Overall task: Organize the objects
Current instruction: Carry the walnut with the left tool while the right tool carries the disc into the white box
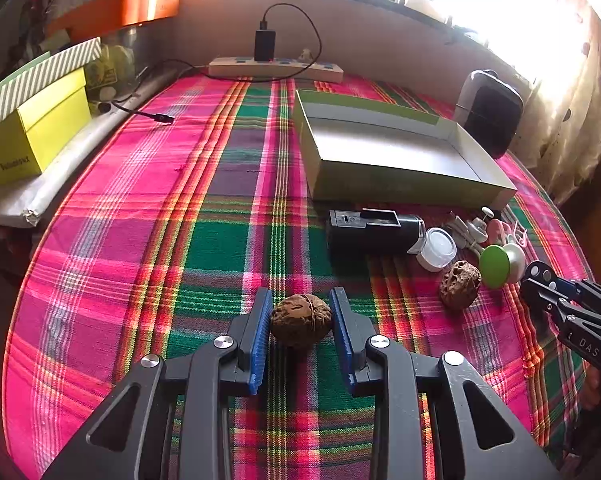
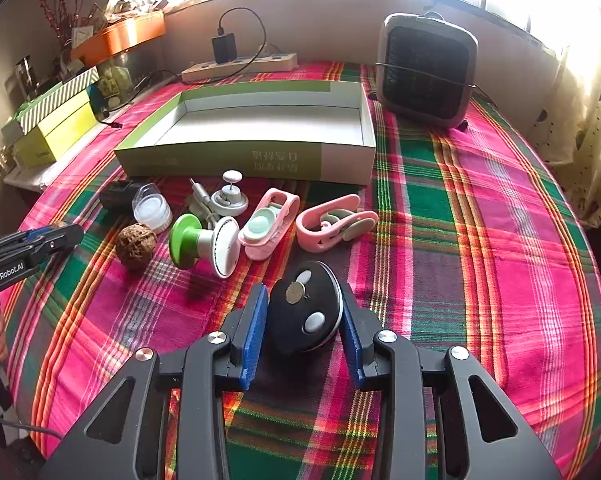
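My left gripper is shut on a brown walnut, its blue pads against both sides, just above the plaid cloth. My right gripper is shut on a black oval device with grey buttons. An open green-and-white box lies beyond; it also shows in the left wrist view. Before it lie a second walnut, a green-and-white spool, a clear-capped jar, a black cylinder, a pink clip and a pink-mint holder.
A small heater stands at the back right. A power strip with a black charger lies along the back wall. Yellow and striped boxes are stacked at the left. A loose cable end lies on the cloth.
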`<state>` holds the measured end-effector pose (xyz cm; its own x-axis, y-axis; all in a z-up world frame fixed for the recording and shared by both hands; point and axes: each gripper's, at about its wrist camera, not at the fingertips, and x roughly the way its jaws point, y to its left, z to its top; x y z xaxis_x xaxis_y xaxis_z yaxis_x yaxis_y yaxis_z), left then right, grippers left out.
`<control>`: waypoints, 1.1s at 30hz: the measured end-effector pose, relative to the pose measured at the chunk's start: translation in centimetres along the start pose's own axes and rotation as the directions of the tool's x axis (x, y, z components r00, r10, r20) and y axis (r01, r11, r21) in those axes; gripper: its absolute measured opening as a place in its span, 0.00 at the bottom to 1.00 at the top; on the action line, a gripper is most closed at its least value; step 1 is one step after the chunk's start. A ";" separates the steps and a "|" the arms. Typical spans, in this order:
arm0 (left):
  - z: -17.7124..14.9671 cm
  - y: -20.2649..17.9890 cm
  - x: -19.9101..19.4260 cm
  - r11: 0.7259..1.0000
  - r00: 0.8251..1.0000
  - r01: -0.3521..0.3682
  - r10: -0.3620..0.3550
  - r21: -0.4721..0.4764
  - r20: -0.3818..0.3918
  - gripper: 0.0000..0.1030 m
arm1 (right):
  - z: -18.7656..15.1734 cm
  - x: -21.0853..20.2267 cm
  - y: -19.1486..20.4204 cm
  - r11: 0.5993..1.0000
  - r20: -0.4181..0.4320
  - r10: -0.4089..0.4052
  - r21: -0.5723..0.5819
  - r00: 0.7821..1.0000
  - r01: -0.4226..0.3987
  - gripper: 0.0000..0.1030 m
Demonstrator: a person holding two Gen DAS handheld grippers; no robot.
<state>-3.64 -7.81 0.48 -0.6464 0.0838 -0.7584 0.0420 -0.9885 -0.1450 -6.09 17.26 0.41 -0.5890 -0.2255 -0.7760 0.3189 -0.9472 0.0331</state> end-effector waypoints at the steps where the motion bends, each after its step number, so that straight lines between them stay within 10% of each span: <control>1: 0.0 0.0 0.0 1.000 1.000 0.002 -0.002 -0.001 -0.003 0.26 | 0.0 0.0 0.0 1.000 0.000 0.001 0.001 1.000 -0.001 0.35; 33: 9.4 -4.0 1.6 0.994 0.997 0.064 -0.068 0.087 0.046 0.26 | 8.0 -0.4 -1.9 0.999 0.104 0.037 -0.003 0.994 -0.037 0.35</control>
<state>-11.97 -4.90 5.85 -0.6818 0.1447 -0.7171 -0.0659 -0.9884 -0.1367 -12.40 17.30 5.75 -0.6508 -0.2832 -0.7045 0.3429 -0.9374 0.0601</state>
